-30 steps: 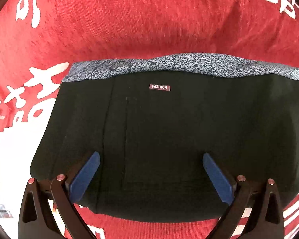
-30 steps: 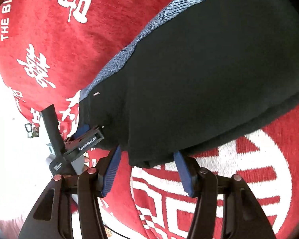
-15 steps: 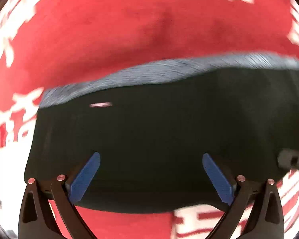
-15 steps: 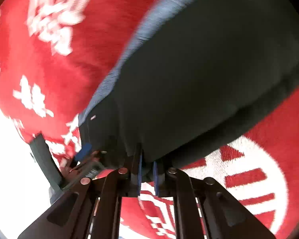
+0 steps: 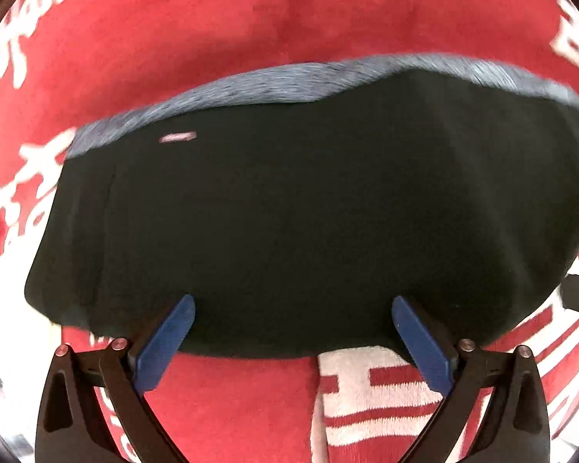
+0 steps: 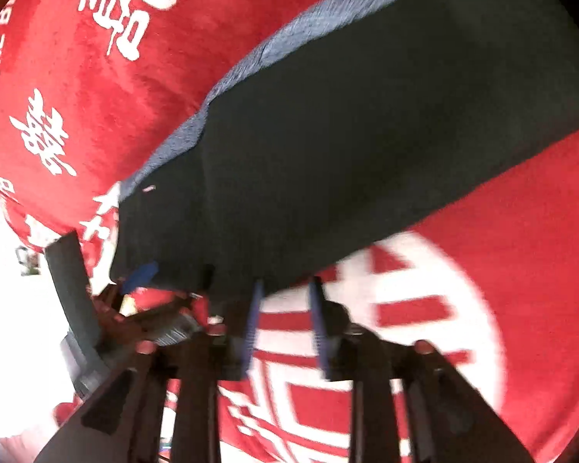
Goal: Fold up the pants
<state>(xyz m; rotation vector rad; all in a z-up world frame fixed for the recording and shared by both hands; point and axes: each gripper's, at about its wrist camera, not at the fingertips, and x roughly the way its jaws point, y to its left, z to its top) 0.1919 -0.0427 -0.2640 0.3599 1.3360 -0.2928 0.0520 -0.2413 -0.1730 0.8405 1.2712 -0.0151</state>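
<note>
Since a second ago my right gripper point(image 6: 285, 289) has pinched and reopened, jaws now apart, empty, at the near hem of the pants point(image 5: 289, 212) mid-frame on the red blanket point(image 5: 251, 27). My left gripper point(image 5: 291, 308) hovers wide open, so the fold could sag or slide if I regrab one-sided.

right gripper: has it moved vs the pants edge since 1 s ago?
Yes. The right gripper now sits back off the pants hem, over the white circle on the red blanket; its jaws have just been opening, with nothing between them.
</note>
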